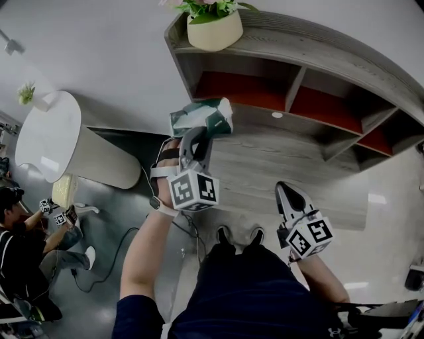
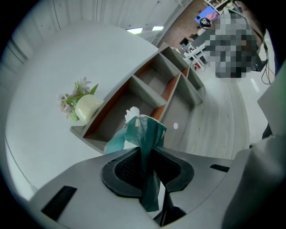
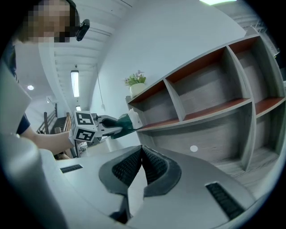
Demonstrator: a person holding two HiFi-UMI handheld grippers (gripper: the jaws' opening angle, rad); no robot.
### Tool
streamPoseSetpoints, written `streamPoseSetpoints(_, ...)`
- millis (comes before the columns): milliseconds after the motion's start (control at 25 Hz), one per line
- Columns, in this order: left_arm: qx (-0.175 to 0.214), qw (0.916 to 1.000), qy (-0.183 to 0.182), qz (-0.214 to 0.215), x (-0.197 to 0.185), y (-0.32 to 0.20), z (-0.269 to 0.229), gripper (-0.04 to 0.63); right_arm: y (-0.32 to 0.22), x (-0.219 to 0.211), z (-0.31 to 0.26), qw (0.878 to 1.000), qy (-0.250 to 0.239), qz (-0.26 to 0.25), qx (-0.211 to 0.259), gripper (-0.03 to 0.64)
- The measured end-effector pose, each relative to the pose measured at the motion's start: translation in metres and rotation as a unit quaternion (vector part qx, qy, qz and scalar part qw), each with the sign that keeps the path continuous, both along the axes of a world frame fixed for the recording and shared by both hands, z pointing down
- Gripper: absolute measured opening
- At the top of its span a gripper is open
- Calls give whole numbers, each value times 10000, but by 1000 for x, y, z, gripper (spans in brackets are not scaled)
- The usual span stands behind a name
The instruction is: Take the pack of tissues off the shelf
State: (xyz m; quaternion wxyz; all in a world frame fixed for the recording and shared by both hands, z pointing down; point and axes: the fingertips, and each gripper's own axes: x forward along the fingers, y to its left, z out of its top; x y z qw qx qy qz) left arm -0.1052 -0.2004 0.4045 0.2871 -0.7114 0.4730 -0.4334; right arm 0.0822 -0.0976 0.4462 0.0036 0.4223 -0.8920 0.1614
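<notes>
support: shelf [image 1: 291,155], curved grey wood-grain unit standing on the pale floor [image 1: 394,222] | compartments: open-fronted, split by grey uprights, reddish-brown boards inside | on top: cream pot [image 1: 214,32] holding flowers [image 1: 209,6], upright, at the end nearest the wall corner | front panel: small round white dot [image 1: 277,114]

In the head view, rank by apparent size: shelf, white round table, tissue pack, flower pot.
1. shelf
2. white round table
3. tissue pack and flower pot: these look about alike, and the pack is nearer the camera.
</notes>
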Motion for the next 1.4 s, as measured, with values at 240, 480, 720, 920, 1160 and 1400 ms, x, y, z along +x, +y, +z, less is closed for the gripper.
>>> streamPoseSetpoints(240,-54,9999,-114,7,-1,5,23,89,-1,-4,0,10000,21,-37,-4,11)
streamPoseSetpoints(480,-177,9997,-177,56,1,4,54,89,-3,3,0,9999,41,103,-5,11)
streamPoseSetpoints(720,-334,9990,-215,222,4,0,89,89,-6,9,3,9995,77,289,-69,11)
streamPoseSetpoints(920,-516,9978,-212,352,7,-5,121,90,-8,16,6,9986,173,477,-144,11)
streamPoseSetpoints(1160,-720,9957,-279,518,11,-12,159,90,-10,22,12,9970,239,693,-238,11)
streamPoseSetpoints(1400,-1010,9917,-396,685,17,-20,195,89,-13,25,18,9956,273,837,-324,11)
